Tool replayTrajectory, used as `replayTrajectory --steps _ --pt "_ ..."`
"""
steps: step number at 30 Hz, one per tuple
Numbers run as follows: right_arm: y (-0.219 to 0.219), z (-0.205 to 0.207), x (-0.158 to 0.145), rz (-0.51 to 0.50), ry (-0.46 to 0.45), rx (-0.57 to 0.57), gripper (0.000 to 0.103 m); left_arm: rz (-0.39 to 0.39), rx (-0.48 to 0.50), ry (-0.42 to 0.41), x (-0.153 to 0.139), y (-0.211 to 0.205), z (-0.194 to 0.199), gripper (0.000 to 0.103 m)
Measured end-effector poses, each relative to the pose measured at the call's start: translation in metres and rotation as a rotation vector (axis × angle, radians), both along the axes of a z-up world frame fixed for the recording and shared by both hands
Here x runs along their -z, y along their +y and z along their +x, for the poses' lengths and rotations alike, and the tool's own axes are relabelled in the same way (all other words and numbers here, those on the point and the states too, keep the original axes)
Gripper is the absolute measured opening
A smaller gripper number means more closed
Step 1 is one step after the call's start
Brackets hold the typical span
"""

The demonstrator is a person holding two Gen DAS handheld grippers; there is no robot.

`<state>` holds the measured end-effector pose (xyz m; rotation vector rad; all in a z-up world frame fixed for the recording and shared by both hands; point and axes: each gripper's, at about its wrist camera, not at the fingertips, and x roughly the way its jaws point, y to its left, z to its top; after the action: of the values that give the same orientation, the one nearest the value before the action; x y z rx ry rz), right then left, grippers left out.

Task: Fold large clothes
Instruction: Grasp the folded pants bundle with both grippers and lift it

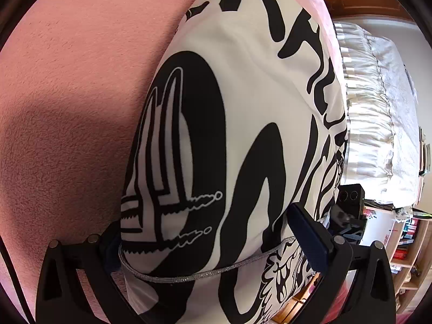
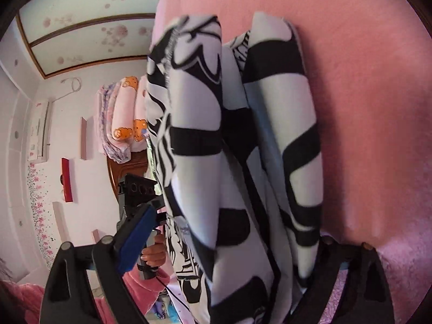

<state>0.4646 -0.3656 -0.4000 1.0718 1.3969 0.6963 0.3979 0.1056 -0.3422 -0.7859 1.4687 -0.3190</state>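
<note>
A folded black-and-white patterned garment (image 1: 243,108) lies as a thick bundle on the pink blanket (image 1: 67,108). In the left wrist view my left gripper (image 1: 205,224) stands open and straddles the bundle's near end. Cloth drapes over its left finger, and its right pad (image 1: 307,232) sits at the bundle's edge. In the right wrist view the garment (image 2: 270,135) runs in several rolled layers between the fingers of my right gripper (image 2: 237,226), which is open. Its blue left pad (image 2: 137,237) stands clear of the cloth, and its right finger is hidden behind it. A hand (image 2: 154,253) holds the other gripper beyond.
The pink blanket (image 2: 378,108) spreads wide beside the garment. A white ruffled bed cover (image 1: 378,108) and a bookshelf (image 1: 405,243) lie past its edge. Stacked bedding (image 2: 124,118), an air conditioner (image 2: 40,132) and wall shelves (image 2: 67,181) line the far wall.
</note>
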Motion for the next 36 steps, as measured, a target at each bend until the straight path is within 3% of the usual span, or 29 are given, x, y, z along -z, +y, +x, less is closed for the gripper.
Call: replayTrajectory --steps 3,6,10,11,17,20,24,31,36 --pt "0.006 0.003 0.002 -0.071 0.024 -0.024 0.068 0.043 -0.054 0.005 -0.003 -0.008 -0.002 0.103" --pt "0.001 -0.002 0.001 -0.073 0.027 0.009 0.053 0.138 -0.089 0.005 -0.013 -0.022 -0.005 0.099" --pt "-0.002 -0.016 -0.009 -0.076 0.006 0.065 0.034 0.229 -0.123 -0.025 -0.034 -0.034 -0.016 0.077" --pt "-0.001 -0.02 -0.013 -0.079 -0.001 0.077 0.033 0.229 -0.143 -0.03 -0.04 -0.035 -0.02 0.07" --pt "0.014 -0.046 -0.057 -0.117 -0.078 0.076 0.027 0.269 -0.176 0.003 -0.064 -0.055 -0.047 0.052" --pt "0.027 -0.07 -0.084 -0.195 -0.112 0.031 0.026 0.279 -0.173 0.03 -0.078 -0.065 -0.076 0.046" --pt "0.037 -0.115 -0.109 -0.252 -0.098 -0.015 0.025 0.332 -0.156 0.046 -0.099 -0.08 -0.124 0.045" --pt "0.061 -0.198 -0.146 -0.253 -0.089 -0.117 0.025 0.355 -0.194 0.108 -0.098 -0.084 -0.131 0.045" --pt "0.096 -0.231 -0.165 -0.229 -0.082 -0.205 0.025 0.357 -0.24 0.12 -0.1 -0.076 -0.136 0.045"
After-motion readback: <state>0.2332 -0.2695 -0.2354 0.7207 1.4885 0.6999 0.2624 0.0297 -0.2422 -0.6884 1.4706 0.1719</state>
